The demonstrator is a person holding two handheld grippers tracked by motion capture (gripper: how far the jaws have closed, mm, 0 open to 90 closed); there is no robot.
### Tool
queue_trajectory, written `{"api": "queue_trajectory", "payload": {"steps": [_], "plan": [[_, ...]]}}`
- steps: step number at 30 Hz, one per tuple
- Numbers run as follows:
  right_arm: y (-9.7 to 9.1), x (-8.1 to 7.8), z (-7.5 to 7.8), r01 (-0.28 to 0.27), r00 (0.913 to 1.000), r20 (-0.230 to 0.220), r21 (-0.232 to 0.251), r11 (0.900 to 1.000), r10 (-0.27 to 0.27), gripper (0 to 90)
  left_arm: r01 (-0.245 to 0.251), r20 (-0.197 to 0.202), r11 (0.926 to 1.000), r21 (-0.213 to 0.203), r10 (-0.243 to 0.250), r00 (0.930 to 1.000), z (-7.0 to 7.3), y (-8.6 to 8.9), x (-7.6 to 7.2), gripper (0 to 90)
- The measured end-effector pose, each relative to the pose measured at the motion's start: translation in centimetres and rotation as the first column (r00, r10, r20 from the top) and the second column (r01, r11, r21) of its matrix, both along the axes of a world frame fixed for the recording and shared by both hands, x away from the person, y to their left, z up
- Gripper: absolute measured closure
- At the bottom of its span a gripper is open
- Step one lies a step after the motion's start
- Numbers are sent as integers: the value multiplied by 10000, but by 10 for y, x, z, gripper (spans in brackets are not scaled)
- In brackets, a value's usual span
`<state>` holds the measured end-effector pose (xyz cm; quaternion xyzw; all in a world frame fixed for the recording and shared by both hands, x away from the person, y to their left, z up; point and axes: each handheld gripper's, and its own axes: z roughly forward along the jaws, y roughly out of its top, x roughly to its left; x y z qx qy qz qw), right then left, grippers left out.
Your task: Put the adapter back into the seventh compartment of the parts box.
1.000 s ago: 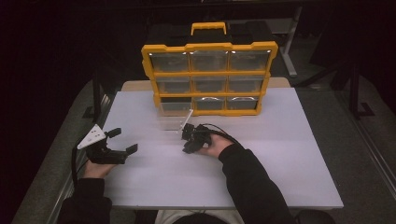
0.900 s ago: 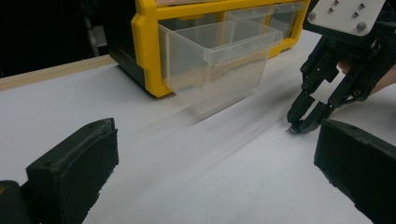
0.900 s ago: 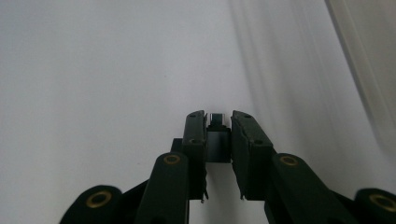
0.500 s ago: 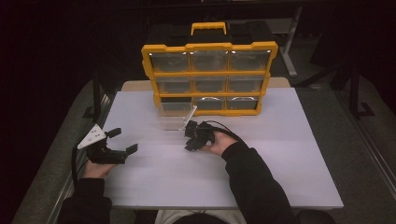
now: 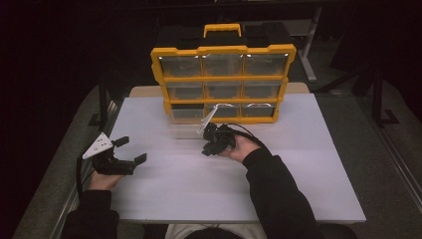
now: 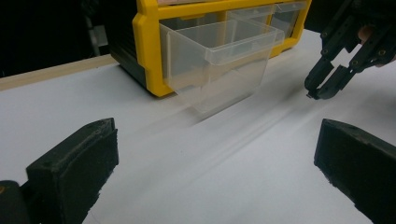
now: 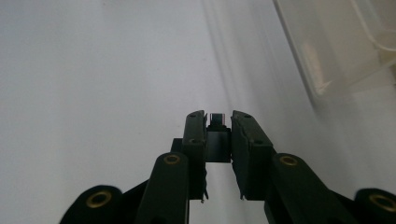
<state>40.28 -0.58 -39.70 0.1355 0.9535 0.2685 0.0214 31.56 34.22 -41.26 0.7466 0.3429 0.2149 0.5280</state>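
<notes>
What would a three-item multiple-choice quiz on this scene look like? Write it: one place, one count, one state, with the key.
1. Which drawer of the yellow cabinet is pulled out?
A. bottom row, left
B. top row, middle
C. middle row, right

2. How many drawers does the cabinet have?
A. six
B. nine
C. twelve

3. How do the jaws of the right gripper stand?
A. wide open over the table
B. shut on the cabinet's handle
C. shut on a small dark piece

Key:
1 A, as the clear drawer juts out at the cabinet's lower left corner in the high view.
2 B, as there are three rows of three.
3 C, as the right gripper view shows the piece pinched between the two jaws.
</notes>
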Motion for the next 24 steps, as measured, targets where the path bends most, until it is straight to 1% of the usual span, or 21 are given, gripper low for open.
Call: {"api": "queue_trajectory", "payload": {"steps": [8, 13, 17, 24], "plan": [[-6, 0, 12, 32, 10000, 85, -59, 10000, -32, 748, -16, 27, 10000, -52, 16, 10000, 0, 0, 0, 0], [-9, 0, 21, 68, 9997, 231, 12, 10000, -68, 748, -8, 17, 10000, -29, 8, 10000, 0, 0, 0, 0], [-13, 2, 30, 167, 9991, 397, 195, 9997, -175, 749, -10, 16, 10000, -20, 10, 10000, 0, 0, 0, 0], [-18, 5, 43, 259, 9980, 562, 342, 9991, -278, 749, 24, -6, 10000, -5, -24, 10000, 0, 0, 0, 0]]}}
